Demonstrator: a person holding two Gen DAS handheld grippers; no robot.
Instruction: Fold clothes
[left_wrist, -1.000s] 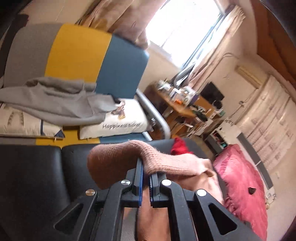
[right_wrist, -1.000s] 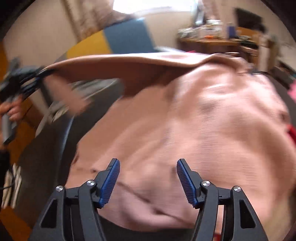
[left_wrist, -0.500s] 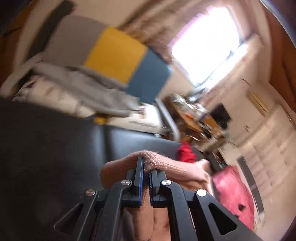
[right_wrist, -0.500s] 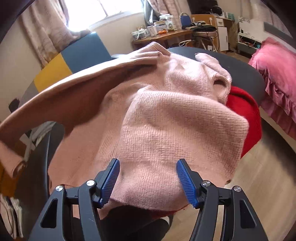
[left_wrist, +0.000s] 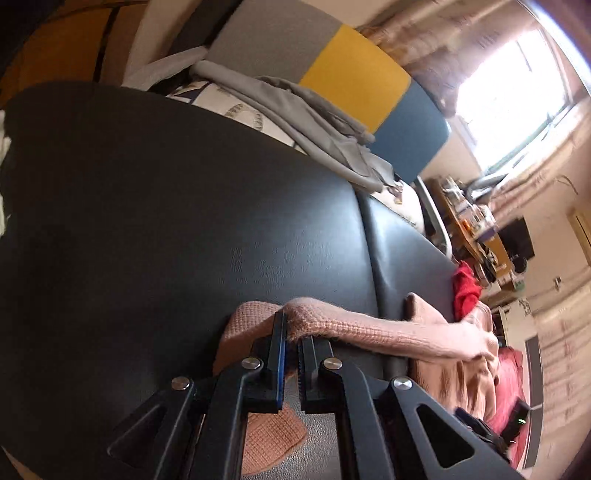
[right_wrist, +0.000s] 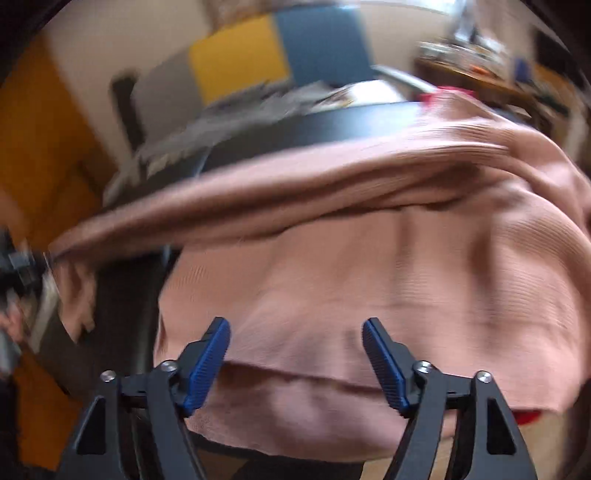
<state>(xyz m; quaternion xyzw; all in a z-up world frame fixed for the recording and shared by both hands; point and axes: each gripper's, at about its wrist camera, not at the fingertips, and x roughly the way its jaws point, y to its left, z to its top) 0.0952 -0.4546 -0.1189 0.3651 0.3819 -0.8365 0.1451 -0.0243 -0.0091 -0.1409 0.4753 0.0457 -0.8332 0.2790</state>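
Step in hand: spreading the pink sweater (right_wrist: 369, 280) out flat, before any fold is made
Left tool (left_wrist: 291, 354): pressed together, pinching a knit edge of the sweater, probably a sleeve end; in its view this sits at lower centre, low over the black table (left_wrist: 184, 221)
Right tool (right_wrist: 295, 362): spread, its jaws have just been opening wider; no cloth between the pads, the sweater lies just beyond them
Sweater: body bunched at the table's right end, one strip stretched toward the left edge of the right view
Red garment (left_wrist: 465, 288): under and beside the sweater at the right
Grey garment (left_wrist: 295, 122): on pillows beyond the table, upper centre
Next move, as I judge: the right tool should close on the hem or the other sleeve, then both pull apart to flatten the knit
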